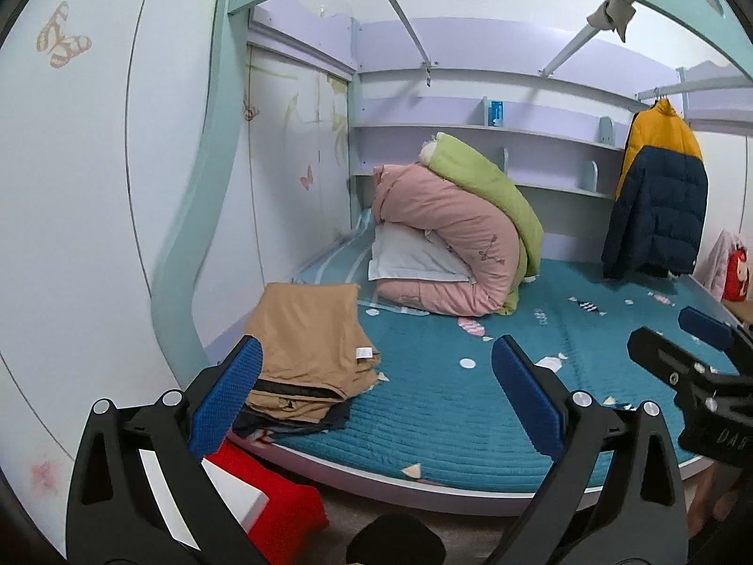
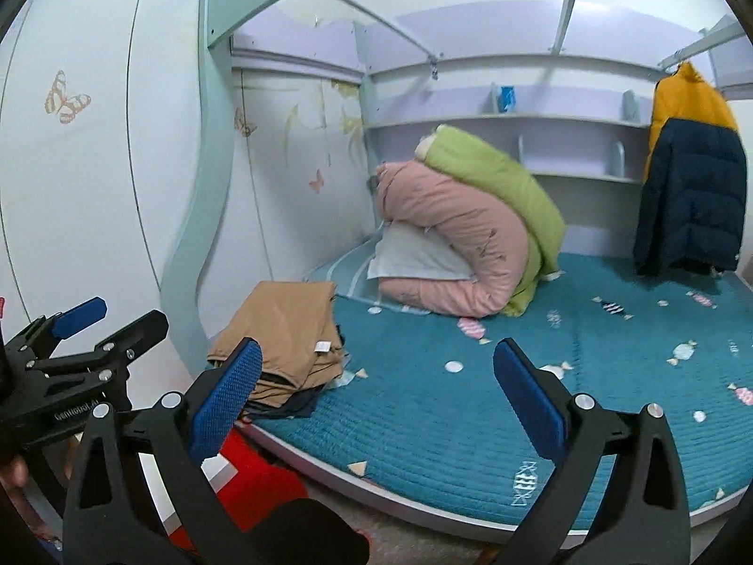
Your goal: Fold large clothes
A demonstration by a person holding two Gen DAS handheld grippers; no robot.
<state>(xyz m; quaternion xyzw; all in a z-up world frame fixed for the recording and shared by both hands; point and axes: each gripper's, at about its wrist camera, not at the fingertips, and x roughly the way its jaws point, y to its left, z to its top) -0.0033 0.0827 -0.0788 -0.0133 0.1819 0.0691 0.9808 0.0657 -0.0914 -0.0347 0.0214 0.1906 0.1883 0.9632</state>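
Note:
A folded tan garment (image 1: 308, 334) lies on top of a stack of dark folded clothes at the front left corner of the teal bed (image 1: 470, 405); it also shows in the right wrist view (image 2: 282, 334). My left gripper (image 1: 376, 391) is open and empty, held off the bed's front edge, its left finger just in front of the stack. My right gripper (image 2: 376, 391) is open and empty, also off the front edge. A yellow and navy puffer jacket (image 1: 659, 193) hangs at the back right of the bed, and shows in the right wrist view (image 2: 692, 174).
Rolled pink and green quilts (image 1: 461, 235) with a white pillow sit at the back of the bed. A red and white box (image 1: 263, 504) stands on the floor below the stack. Shelves (image 1: 517, 132) line the back wall. The other gripper shows at the right edge (image 1: 696, 367).

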